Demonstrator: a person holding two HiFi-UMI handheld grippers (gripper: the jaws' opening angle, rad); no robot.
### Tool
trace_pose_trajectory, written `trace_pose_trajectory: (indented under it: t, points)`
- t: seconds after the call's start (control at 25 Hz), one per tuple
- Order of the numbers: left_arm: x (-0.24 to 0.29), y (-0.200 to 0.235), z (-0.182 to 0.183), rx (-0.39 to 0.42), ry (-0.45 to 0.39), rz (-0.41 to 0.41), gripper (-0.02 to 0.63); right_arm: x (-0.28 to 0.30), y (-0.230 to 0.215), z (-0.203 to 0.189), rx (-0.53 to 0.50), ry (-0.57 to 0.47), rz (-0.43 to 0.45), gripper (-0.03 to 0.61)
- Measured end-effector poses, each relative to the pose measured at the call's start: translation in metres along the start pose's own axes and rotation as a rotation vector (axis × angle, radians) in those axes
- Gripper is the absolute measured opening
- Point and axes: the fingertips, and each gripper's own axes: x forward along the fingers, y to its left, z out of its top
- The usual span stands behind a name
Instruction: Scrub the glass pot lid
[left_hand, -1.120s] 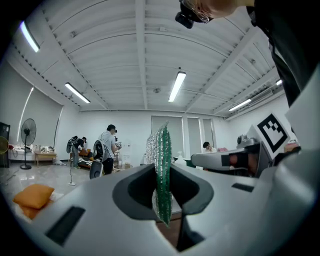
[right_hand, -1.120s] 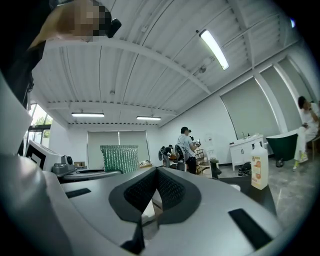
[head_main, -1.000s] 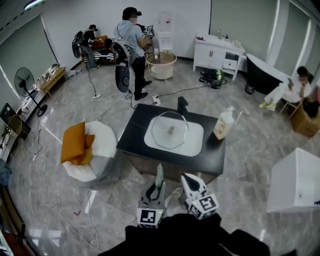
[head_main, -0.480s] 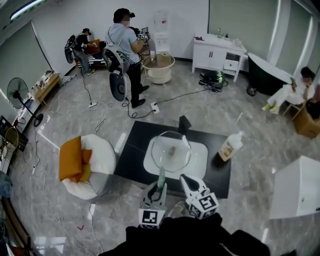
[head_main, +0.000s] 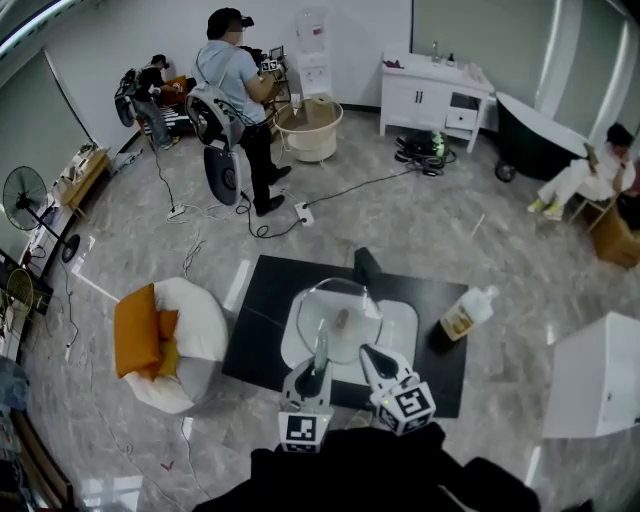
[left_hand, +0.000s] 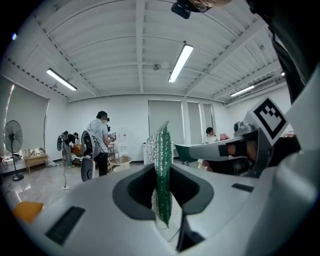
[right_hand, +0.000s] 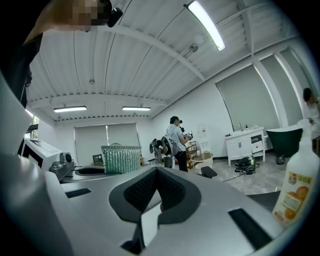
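Closer than a second ago, one glass pot lid (head_main: 340, 318) sits in the white basin (head_main: 402, 330) before two grippers: left gripper (head_main: 318, 374) clamping one green scouring pad (head_main: 320, 346), right gripper (head_main: 369, 356) closed, empty. One bottle (head_main: 466, 313) stands right.

This is a large indoor studio dressed with pieces of a home, not a lived-in house. A black counter (head_main: 258, 325) with a white sink (head_main: 402, 322) stands free in the middle of a glossy stone-tile floor (head_main: 420, 215). A black bathtub (head_main: 535, 125), a white cabinet (head_main: 430, 95), a round wooden tub (head_main: 308, 128) and a beanbag (head_main: 195, 305) sit well apart around it. Cables (head_main: 350, 185) trail across the floor beside a standing fan (head_main: 22, 195). A standing person (head_main: 235, 80) wears bulky gear. Long strip lights (left_hand: 181, 62) hang under a ribbed white ceiling (left_hand: 125, 45).
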Motion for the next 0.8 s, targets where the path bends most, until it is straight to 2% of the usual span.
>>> trace_pose_trajectory:
  t: [0.2,0.52,0.8]
  points:
    - [0.015,0.006,-0.011,0.008,0.060,0.004,0.066,0.007,-0.014,-0.014,0.019,0.040,-0.029,0.003]
    - [0.038,0.034,-0.036,-0.021,0.163,0.000,0.066,0.022,-0.021,-0.039,0.112,0.106,-0.089,0.003]
    - [0.061,0.057,-0.065,-0.039,0.250,-0.061,0.066,0.027,-0.032,-0.058,0.150,0.173,-0.222,0.003]
